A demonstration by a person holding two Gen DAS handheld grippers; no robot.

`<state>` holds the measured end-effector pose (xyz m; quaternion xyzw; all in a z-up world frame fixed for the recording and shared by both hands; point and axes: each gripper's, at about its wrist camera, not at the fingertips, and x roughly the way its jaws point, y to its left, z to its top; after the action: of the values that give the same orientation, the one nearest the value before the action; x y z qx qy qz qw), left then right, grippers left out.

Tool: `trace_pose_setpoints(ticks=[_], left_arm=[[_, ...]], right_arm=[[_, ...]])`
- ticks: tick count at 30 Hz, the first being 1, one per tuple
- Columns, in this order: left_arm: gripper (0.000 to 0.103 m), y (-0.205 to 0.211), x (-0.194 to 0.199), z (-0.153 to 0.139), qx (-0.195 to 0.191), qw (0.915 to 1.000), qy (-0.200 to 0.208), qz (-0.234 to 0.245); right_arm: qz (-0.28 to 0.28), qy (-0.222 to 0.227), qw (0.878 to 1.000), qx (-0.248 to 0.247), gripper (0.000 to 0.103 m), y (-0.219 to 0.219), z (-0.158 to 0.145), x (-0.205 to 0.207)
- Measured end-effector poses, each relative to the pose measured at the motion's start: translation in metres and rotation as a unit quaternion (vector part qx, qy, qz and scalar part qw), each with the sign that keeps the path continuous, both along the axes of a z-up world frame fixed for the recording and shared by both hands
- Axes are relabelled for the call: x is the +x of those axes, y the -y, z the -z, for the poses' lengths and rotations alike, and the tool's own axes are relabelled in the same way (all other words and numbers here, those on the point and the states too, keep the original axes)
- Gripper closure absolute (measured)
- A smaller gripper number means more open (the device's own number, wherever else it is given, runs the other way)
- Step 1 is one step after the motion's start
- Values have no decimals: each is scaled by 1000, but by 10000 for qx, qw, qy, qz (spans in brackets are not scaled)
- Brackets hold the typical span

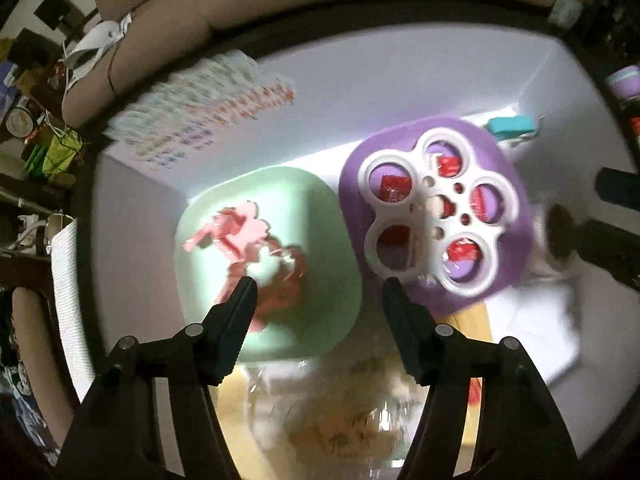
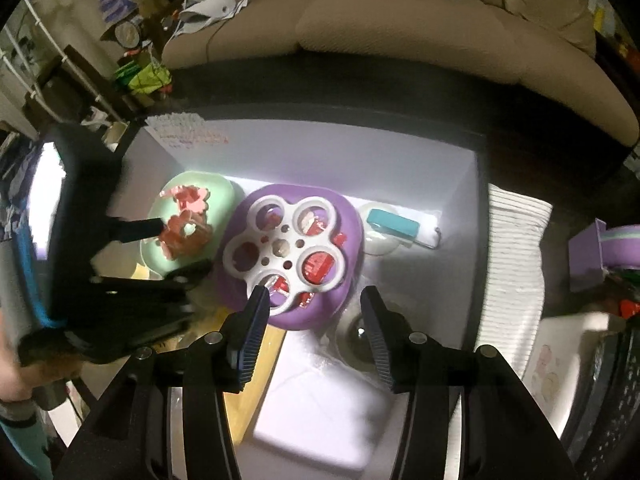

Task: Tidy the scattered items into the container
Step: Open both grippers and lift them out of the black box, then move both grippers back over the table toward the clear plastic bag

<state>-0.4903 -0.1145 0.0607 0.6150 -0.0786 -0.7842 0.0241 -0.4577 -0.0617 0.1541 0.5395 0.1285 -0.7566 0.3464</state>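
Inside purple container (image 2: 352, 224), red packets (image 2: 318, 270)

My right gripper (image 2: 314, 300) is open and empty at the lower centre. Above it stands the purple bowl (image 2: 352, 220); my left gripper (image 2: 180, 248) is over the green bowl (image 2: 222, 188), centre left.

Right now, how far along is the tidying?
Done: red packets sit in the wells of the purple tray. In hand: nothing; left tongs and right tongs are both open and empty. Left: pink and red pieces lie in the green dish.
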Motion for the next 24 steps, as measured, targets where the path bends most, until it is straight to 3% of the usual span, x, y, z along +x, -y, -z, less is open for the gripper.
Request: trace_pose_setpoints(ticks=[4, 8, 11, 18, 24], left_arm=[[37, 8, 30, -33, 321, 9993, -212, 22], [19, 2, 87, -61, 410, 9979, -475, 188], [1, 0, 131, -79, 324, 9963, -769, 208], [0, -2, 210, -106, 429, 9922, -1162, -108], [0, 7, 262, -131, 595, 9848, -1522, -591]], right_arm=[[-41, 81, 9998, -148, 53, -6, -13, 19], [-216, 17, 9995, -231, 23, -19, -31, 57], [-300, -192, 9992, -192, 17, -32, -41, 92], [-12, -221, 9996, -165, 1, -62, -42, 151], [457, -375, 9969, -523, 0, -94, -66, 191]])
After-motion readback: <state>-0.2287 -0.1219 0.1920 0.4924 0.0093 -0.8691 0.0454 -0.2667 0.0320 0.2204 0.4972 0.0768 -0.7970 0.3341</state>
